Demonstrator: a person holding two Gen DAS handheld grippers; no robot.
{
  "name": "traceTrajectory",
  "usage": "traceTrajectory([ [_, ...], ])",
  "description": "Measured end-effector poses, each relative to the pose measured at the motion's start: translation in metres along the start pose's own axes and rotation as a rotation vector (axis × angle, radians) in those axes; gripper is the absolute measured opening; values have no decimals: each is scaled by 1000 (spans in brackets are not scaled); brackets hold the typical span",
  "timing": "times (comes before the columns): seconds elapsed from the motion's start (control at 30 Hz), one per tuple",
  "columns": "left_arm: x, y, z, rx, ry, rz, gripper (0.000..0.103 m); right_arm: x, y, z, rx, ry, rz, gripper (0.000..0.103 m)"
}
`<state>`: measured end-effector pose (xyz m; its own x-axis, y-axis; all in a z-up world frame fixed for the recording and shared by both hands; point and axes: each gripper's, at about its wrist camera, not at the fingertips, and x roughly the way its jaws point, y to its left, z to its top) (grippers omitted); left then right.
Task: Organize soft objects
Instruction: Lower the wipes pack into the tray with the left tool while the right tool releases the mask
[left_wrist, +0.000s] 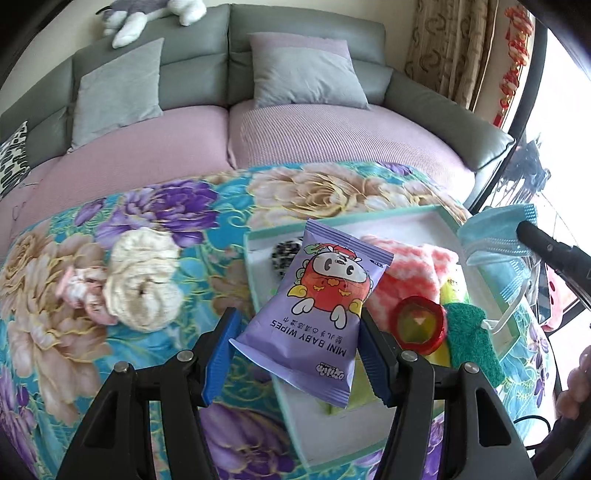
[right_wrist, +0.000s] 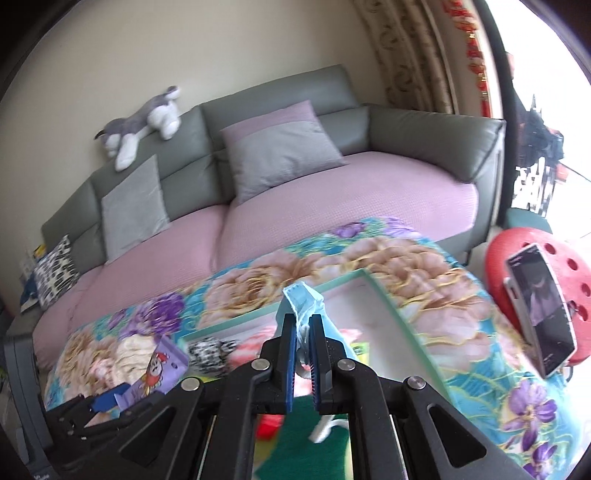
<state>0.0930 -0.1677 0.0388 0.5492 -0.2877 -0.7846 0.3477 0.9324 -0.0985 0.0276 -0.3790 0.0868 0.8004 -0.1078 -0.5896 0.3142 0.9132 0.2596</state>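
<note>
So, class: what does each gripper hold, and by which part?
Left gripper holds the wipes pack by its lower sides; right gripper pinches the mask by its folded edge.

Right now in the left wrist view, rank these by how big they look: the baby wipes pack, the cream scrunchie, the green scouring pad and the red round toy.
1. Baby wipes pack, though it is nearest the camera.
2. Cream scrunchie.
3. Green scouring pad and red round toy look alike, so unranked.
</note>
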Motion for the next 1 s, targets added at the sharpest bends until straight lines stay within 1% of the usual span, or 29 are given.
traceTrajectory([
  [0.17, 15, -8, 4, -4, 15, 14, 64, 15, -15, 2, 13, 2, -34, 8],
  [0.37, 31, -9, 8, -9, 28, 34, 64, 37, -22, 3, 25, 3, -46, 8],
  [0.47, 37, -9, 12, -11, 27, 43, 64, 46, -24, 1, 21, 10, -72, 8],
  [0.57, 44, -9, 14, -6, 36, 48, 64, 53, -27, 1, 30, 19, -73, 8],
  [0.67, 49, -10, 14, 0, 42, 48, 64, 60, -28, -1, 32, 37, -79, 8],
  [0.83, 54, -9, 13, 8, 58, 44, 64, 64, -21, -3, -6, 65, -97, 7],
  [0.93, 53, -9, 12, 16, 65, 52, 66, 64, -19, -3, -19, 83, -113, 7],
  [1.0, 51, -9, 11, 20, 65, 50, 71, 65, -17, -4, -32, 99, -129, 8],
])
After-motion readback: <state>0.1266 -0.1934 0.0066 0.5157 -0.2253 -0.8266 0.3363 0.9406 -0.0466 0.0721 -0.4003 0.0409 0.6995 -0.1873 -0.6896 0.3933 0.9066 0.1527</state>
